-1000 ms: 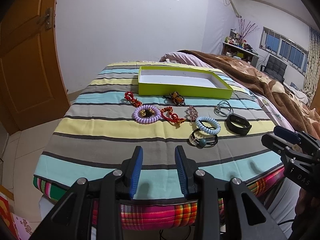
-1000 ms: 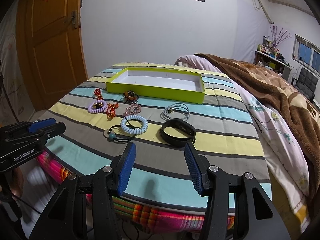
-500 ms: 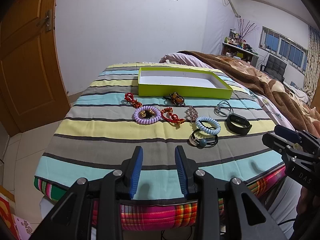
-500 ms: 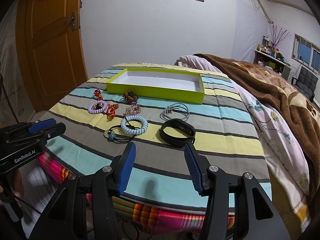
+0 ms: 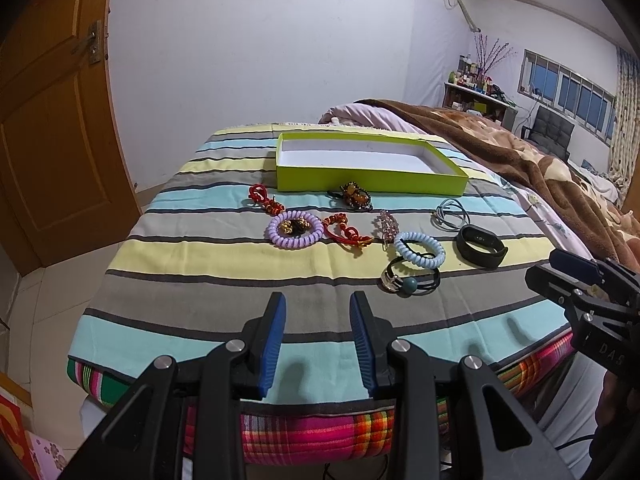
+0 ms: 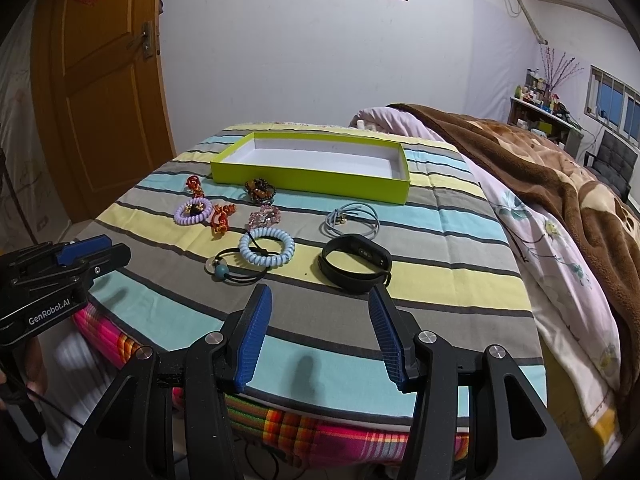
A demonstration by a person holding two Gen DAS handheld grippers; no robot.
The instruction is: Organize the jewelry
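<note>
Both the left tongs (image 5: 316,340) and right tongs (image 6: 320,336) hung released over the worktop's (image 5: 200,264) near edge; the jewelry (image 6: 266,247) lay mid-worktop, before the green tray (image 6: 308,178) at the far edge.

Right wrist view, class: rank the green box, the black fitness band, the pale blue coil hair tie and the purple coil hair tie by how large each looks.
1. green box, clearly largest.
2. black fitness band.
3. pale blue coil hair tie, nearly the band's size, so that order is unsure.
4. purple coil hair tie, smallest, though farther away.
</note>
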